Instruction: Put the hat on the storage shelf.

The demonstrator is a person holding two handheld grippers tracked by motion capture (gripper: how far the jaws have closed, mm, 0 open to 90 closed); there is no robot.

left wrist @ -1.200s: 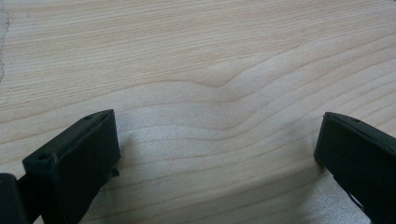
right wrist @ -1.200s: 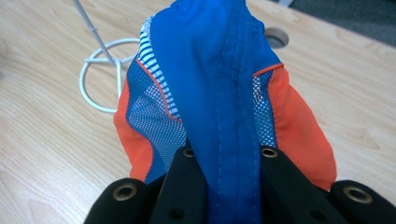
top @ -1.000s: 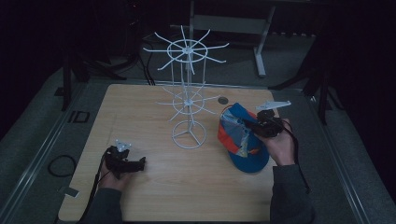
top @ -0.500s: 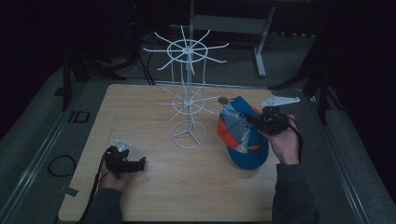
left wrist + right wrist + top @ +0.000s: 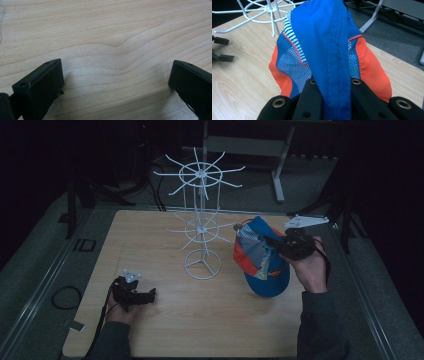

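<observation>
Cloth-and-mesh cap (image 5: pixel 329 50); matt wood table (image 5: pixel 150 245); white wire rack (image 5: pixel 201 227).

**No readable writing in any view**

No word, label, brand, number or sign can be read anywhere. The cap (image 5: pixel 262 262) has a small pale mark on its orange side in the high view, too small and blurred to make out; in the right gripper view its blue, orange and striped panels (image 5: pixel 329 50) carry no lettering. The wooden table (image 5: pixel 112 37) shows plain grain. The white wire rack (image 5: pixel 201 225) bears no tag. The black jaws of both grippers show bare screw holes and no print.
</observation>
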